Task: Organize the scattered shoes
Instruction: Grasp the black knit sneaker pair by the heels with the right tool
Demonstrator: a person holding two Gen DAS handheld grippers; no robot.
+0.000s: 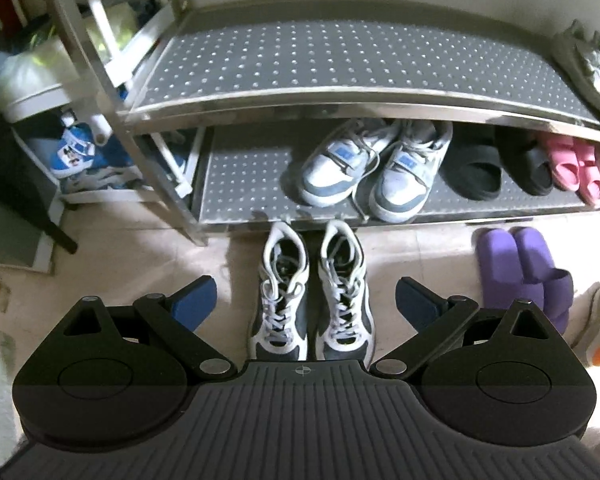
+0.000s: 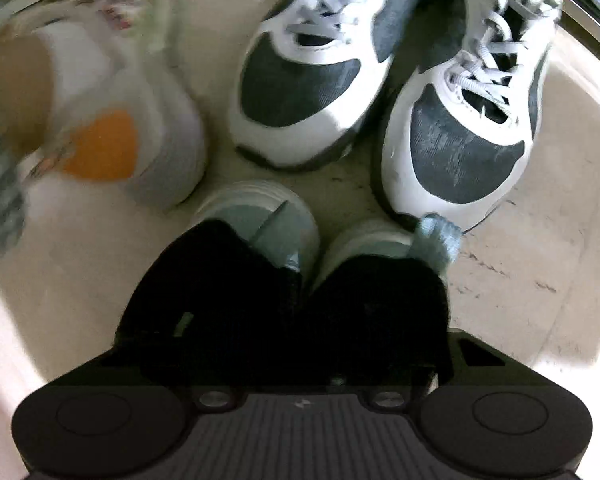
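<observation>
The left gripper (image 1: 306, 304), low in the frame, is spread wide above the dark-and-white sneakers (image 1: 312, 292), which sit paired on the floor just before the rack (image 1: 340, 96). The right gripper (image 2: 292, 264), at bottom centre, is pressed together on a pair of pale shoes (image 2: 284, 224). These are held by an edge, so they could slip out or knock the sneakers askew.
</observation>
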